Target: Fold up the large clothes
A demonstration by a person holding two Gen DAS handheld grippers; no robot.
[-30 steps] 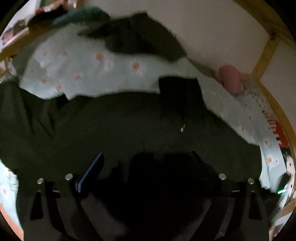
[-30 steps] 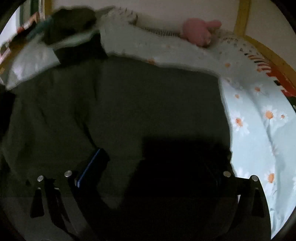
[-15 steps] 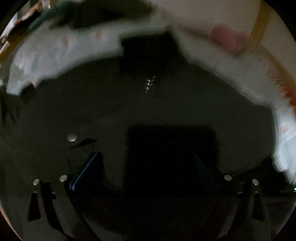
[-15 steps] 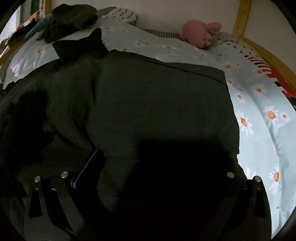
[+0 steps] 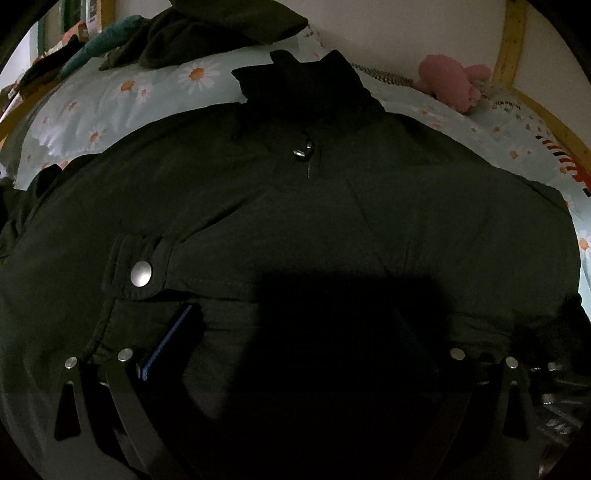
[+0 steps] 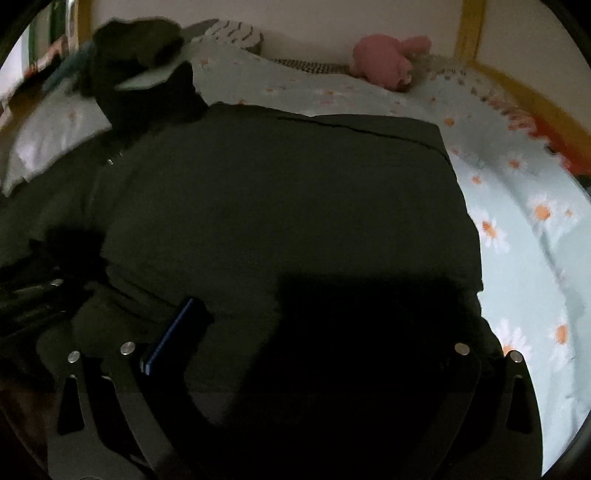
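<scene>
Both grippers are being held low over a large dark olive-green jacket (image 5: 295,206), which is lying spread on a bed covered by a pale blue daisy-print sheet (image 5: 122,99). On the left gripper (image 5: 295,339) only the blue-edged left finger (image 5: 170,339) is being shown clearly; the other finger is lost in a deep black shadow, so whether cloth is being pinched cannot be told. The same is being seen on the right gripper (image 6: 299,332), whose blue-edged finger (image 6: 170,332) is resting against the fabric.

Ahead of the left gripper, the collar (image 5: 310,88), a zip pull (image 5: 303,149) and a snap-buttoned pocket flap (image 5: 142,273) are being shown face up. Ahead of the right gripper, one side is apparently being laid over already, giving a straight edge (image 6: 351,127). Folding is judged to be at an early stage, with further folds left.

Beyond, a pink plush toy (image 6: 384,59) and a heap of dark clothes (image 5: 221,33) are lying well apart from the jacket. The near hem is being hidden by shadow.
</scene>
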